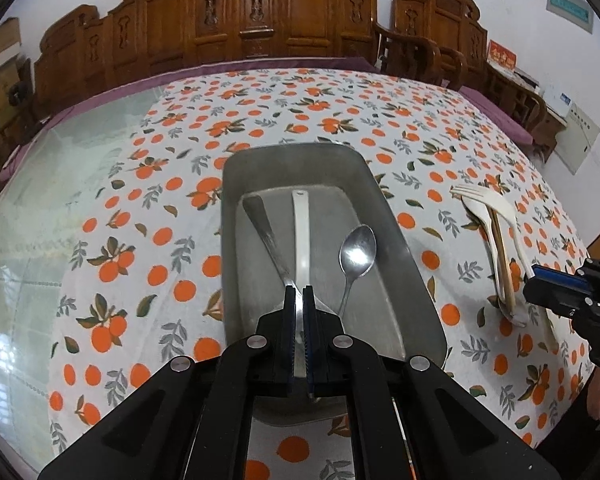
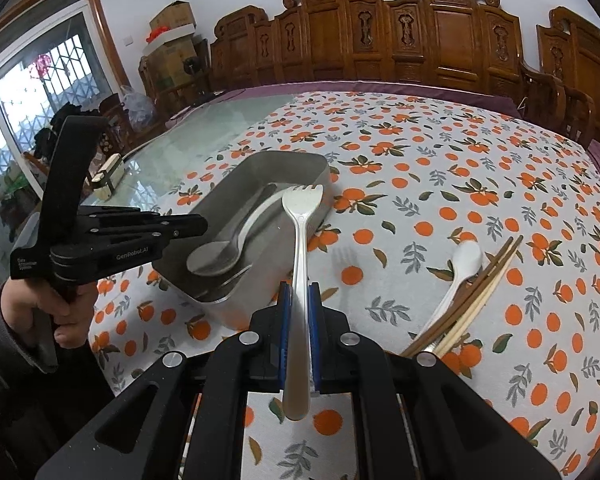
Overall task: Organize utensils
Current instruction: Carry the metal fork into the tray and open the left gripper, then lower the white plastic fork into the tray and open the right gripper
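Observation:
A grey metal tray (image 1: 388, 216) sits on the orange-print cloth and holds a steel spoon (image 1: 358, 254), a steel utensil handle (image 1: 262, 224) and a white handle (image 1: 302, 236). My left gripper (image 1: 299, 292) hangs over the tray's near end, jaws nearly shut around the white handle. My right gripper (image 2: 300, 292) is shut on a white plastic fork (image 2: 300, 248), held above the cloth beside the tray (image 2: 236, 312). It also shows in the left wrist view (image 1: 556, 284). A white spoon (image 2: 462, 268) and wooden chopsticks (image 2: 484, 292) lie on the cloth at right.
The table's left part is bare glass (image 2: 204, 136) with a small cream box (image 2: 108, 176) on it. Carved wooden chairs (image 1: 260, 12) line the far edge. Cardboard boxes (image 2: 172, 40) stand by the window.

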Available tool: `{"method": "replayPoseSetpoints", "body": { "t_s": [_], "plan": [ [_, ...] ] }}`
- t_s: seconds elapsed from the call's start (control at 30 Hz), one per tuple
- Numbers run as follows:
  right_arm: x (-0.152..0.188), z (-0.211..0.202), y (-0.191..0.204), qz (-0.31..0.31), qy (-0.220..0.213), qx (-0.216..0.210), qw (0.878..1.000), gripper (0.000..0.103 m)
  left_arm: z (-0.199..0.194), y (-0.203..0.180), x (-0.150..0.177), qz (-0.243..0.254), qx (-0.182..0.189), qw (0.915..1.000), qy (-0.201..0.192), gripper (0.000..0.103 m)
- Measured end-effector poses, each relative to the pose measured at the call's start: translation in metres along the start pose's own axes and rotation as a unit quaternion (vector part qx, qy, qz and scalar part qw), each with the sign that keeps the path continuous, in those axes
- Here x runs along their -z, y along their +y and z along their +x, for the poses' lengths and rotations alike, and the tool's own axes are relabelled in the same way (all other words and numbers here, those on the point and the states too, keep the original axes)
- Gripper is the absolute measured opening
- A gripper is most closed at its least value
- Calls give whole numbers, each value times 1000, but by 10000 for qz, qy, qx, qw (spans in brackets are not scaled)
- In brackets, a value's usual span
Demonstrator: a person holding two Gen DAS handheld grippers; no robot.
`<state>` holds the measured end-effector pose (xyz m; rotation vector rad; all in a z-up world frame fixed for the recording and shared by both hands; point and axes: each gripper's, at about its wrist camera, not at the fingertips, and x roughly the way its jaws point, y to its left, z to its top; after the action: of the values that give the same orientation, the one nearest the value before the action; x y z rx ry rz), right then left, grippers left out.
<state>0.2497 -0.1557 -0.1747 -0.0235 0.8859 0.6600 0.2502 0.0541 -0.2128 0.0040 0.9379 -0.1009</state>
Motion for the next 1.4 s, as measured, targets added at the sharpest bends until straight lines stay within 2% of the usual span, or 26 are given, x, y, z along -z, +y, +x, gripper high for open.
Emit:
{"method": "replayPoseSetpoints", "body": {
  "t_s": [0.17,0.27,0.57,0.6,0.7,0.83,1.03,1.2,1.4],
  "plan": [
    [-15,6,13,-107,-26,-49,9999,10,-12,12,-5,-128,-102,9997,-203,4],
    [-26,15,18,-108,-38,-116,9999,10,-18,21,-7,-198,-196,9991,-328,15],
    [-55,54,33,34,-11,-227,9997,10,-27,48,-10,-454,-415,9969,-482,24],
    [-58,58,34,80,-1,-260,9996,10,-28,51,-10,-476,-423,9968,-490,29],
    [-64,69,37,196,18,-312,9993,10,-31,56,-11,-537,-458,9959,-560,52],
    [-68,84,40,280,82,-321,9991,10,-35,61,-12,-602,-464,9949,-665,66],
    [-65,100,40,419,204,-367,9982,11,-38,68,-13,-716,-549,9934,-714,72],
    [-64,107,38,468,264,-448,9975,14,-37,69,-12,-710,-545,9935,-701,72],
    [-63,94,34,361,140,-506,9980,14,-38,61,-12,-626,-513,9941,-716,72]
  ]
}}
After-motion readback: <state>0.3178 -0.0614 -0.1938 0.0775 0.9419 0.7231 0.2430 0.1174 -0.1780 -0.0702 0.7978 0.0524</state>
